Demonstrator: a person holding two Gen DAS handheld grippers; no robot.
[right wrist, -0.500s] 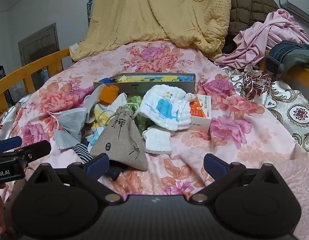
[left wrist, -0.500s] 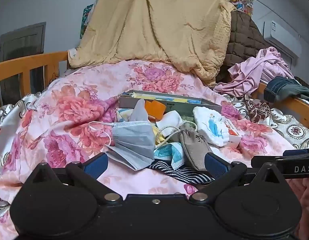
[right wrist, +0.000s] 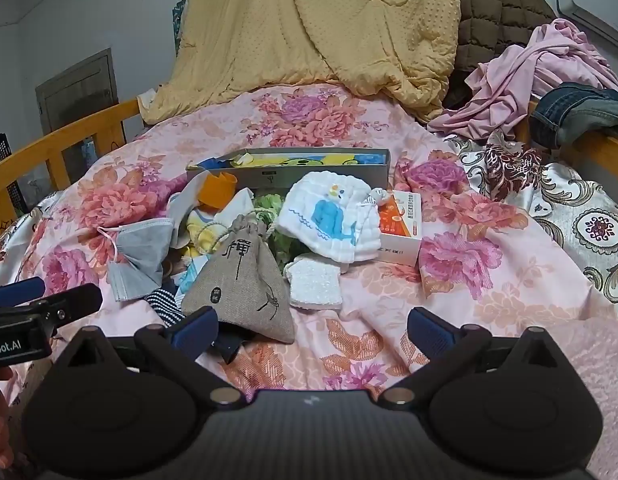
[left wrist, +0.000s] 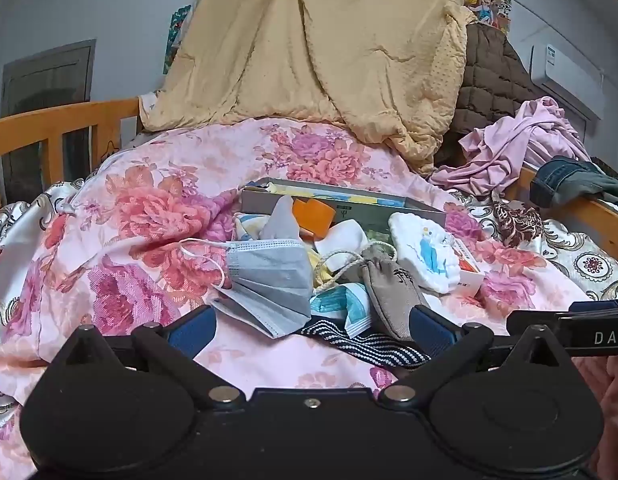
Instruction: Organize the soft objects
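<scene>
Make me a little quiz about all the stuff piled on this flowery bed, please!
1. True or false: the grey pleated face mask lies inside the flat grey cardboard box.
2. What picture colour shows on the white quilted cloth?
3. Which sits nearest the right gripper? A: beige linen drawstring pouch B: orange-and-white carton C: pink crumpled garment

Key: 1 false, it lies in front of the box on the bedspread; 2 blue; 3 A.

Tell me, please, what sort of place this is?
Most likely a bedroom: a floral quilt covers a bed with a wooden rail, and an air conditioner hangs on the wall.
</scene>
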